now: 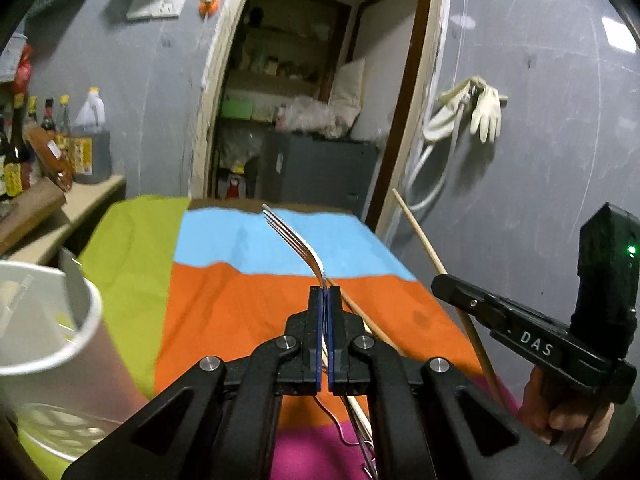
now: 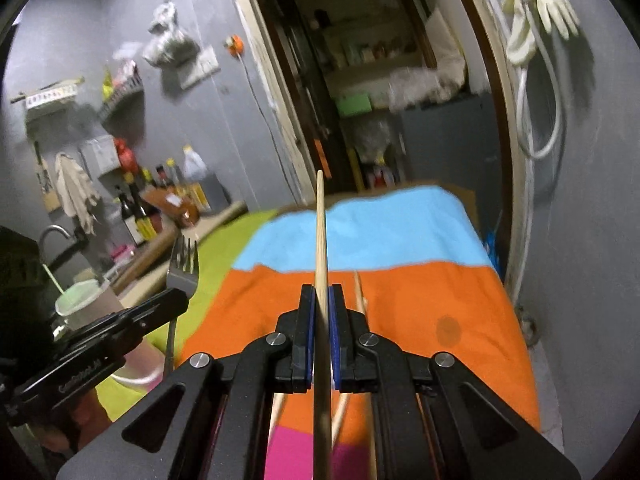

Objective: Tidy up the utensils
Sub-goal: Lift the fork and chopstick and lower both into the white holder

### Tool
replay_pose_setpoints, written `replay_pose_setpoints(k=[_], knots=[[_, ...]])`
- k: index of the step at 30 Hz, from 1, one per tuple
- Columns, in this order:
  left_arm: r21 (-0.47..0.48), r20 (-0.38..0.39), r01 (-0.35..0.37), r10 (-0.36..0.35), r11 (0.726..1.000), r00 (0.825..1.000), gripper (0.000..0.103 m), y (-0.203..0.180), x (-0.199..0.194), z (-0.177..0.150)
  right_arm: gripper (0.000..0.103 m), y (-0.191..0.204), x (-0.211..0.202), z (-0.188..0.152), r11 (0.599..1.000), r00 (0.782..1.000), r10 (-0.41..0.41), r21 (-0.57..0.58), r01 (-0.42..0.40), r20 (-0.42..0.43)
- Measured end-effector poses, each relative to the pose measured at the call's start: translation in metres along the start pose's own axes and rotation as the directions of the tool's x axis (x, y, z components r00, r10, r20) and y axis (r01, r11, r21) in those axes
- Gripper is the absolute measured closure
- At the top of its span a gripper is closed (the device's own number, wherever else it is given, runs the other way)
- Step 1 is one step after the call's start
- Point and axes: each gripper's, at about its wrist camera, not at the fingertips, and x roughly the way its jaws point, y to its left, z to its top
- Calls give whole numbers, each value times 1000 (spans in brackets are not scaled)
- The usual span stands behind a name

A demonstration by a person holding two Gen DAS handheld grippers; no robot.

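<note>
Cloth (image 1: 256,304): striped green, blue, orange and pink, filling both views below the grippers.
Cup (image 1: 48,320): white, at nine o'clock in the left view; the right view shows it small behind the left gripper.
Left gripper (image 1: 325,292): pads pinching a metal fork (image 1: 294,242), tines toward eleven o'clock.
Right gripper (image 2: 322,292): pinching a wooden chopstick (image 2: 320,224) pointing twelve o'clock.
Loose chopsticks (image 2: 360,292): on the orange stripe.

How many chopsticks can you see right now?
3 at least: one chopstick clamped in the right gripper, a second chopstick on the orange cloth beside its jaws, a third chopstick beneath. More may be hidden.
</note>
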Motion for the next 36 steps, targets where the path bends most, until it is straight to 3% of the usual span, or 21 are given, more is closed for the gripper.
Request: replay_pose_setpoints(k=[10,18,23,26,31,36], knots=[[-7,114,-64,65,998,991,103,25,-64,28,98,60,-11,24,994,988,99,-48,-94,121],[-56,198,-150,158,987,967,103,70,-118,55,98,123,2,45,973,949,229,-38,-227,218],[-100,259,-222,240,970,936,103,104,-148,68,98,159,15,56,958,910,276,-8,-288,309],[-122,285,-286,310,950,907,103,127,-160,72,98,175,22,57,952,893,287,2,-307,347],[-152,316,-385,414,910,854,103,155,-166,68,98,188,43,54,956,897,244,64,-286,367],[-169,321,-440,471,882,822,103,172,-156,61,98,190,52,43,967,905,176,102,-232,386]])
